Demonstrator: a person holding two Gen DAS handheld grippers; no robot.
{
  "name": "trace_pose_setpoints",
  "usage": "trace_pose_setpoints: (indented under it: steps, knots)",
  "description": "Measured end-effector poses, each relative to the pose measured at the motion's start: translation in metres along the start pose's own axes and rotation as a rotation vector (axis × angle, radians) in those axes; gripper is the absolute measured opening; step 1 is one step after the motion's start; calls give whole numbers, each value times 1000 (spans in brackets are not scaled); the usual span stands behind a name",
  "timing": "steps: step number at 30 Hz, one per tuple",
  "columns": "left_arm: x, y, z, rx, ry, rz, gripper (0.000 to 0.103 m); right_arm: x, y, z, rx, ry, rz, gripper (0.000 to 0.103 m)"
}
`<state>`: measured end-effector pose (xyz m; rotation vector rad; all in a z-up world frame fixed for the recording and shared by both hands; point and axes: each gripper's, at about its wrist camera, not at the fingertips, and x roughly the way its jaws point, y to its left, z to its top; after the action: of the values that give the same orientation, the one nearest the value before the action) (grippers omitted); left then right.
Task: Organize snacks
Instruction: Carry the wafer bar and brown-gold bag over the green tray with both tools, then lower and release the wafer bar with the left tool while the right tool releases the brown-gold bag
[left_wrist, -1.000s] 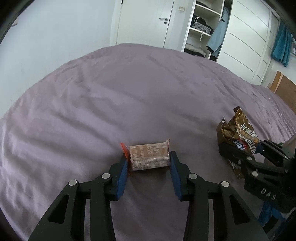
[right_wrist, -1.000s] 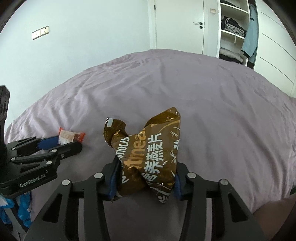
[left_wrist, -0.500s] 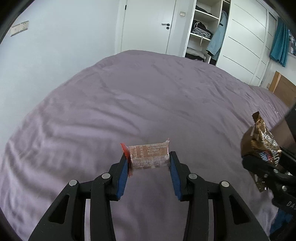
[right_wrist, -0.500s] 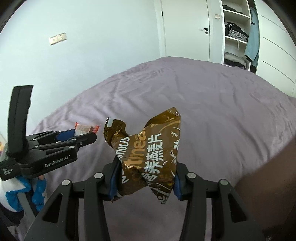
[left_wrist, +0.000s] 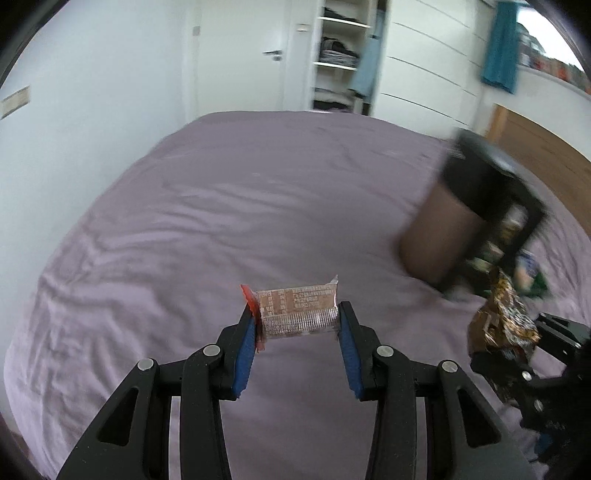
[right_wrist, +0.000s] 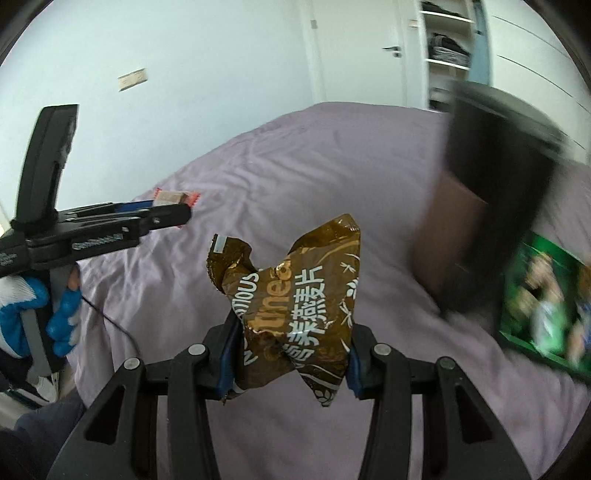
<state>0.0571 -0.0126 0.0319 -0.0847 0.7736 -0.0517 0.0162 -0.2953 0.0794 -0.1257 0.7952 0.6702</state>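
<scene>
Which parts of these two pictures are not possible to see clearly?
- Brown box with black rim, both views: motion blur; its contents are hidden.
- Green package, right wrist view: blurred, cut by the edge.
- Small wrapped snack, left wrist view: print too small.
- Brown oatmeal bag: crumpled, text partly hidden.

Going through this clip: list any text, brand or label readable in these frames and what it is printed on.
"...TIOUS", part of a word, on the brown snack bag held in the right gripper.
"...tine...", large partial lettering, same bag.
"燕麦片", white Chinese characters, same bag.
Small wrapped bar in the left gripper: fine print, too small to read.
Left gripper's side label: blurred.
Green package: blurred, unreadable.
</scene>
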Motion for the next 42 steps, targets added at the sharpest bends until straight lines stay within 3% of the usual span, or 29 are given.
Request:
trace_pose_setpoints:
  steps: [8,11,17,21,27,35,42]
  knots:
    - [-17,-129,15,123,7,-219,36,-86,-103,-31,131,-73,-197,43]
    - [-9,-186,23,179,19,-300,36,-111,-147,-30,160,-109,-276,43]
    - [24,-276,43,246,30,-386,36,-127,-221,-22,205,-147,-377,43]
    - [65,-315,59,251,37,-373,37,-111,-264,-11,226,-150,-396,43]
    - [130,-353,65,297,40,-288,37,-60,-317,-3,256,-133,-393,43]
    - [197,-365,63,301,64,-212,37,-1,-359,-10,279,-101,-391,43]
    - [224,-363,52,294,74,-191,37,12,-372,-22,273,-107,-409,44]
